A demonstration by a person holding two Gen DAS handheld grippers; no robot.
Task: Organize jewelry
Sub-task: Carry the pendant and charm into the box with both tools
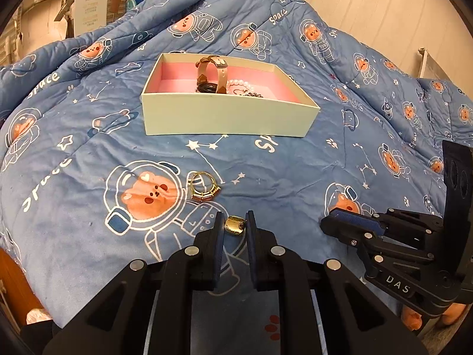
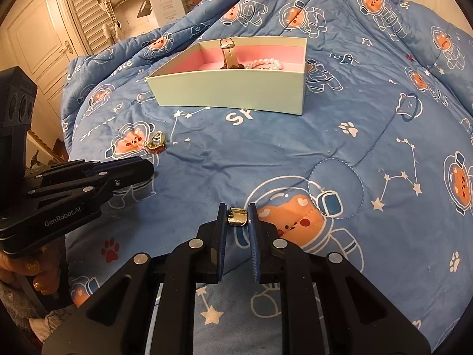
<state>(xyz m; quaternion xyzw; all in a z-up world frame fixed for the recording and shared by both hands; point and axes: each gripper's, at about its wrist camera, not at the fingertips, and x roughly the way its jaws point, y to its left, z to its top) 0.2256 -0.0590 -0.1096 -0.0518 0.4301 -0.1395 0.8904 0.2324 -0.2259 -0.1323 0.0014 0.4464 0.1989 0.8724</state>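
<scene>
left gripper point(image 1: 235, 222): matte black plastic two-finger tool, chunky angled linkage arms filling the bottom of the frame
left pads: dark blue ribbed strips lining the inner faces of the fingers point(image 1: 219, 230)
pivots: round silver pins dotted along the arms, four across the near linkage
right gripper point(image 2: 236, 216): same black build, blue pads too, same silver pins
markings: white "DAS" on the right one's side at lower right of the left view; "GenRobot.AI" on the left one's body, lower left of the right view
camera block: black box with round lenses, upper left there
hand point(image 2: 26, 272): bare skin, gold glitter nail polish, lower left
</scene>
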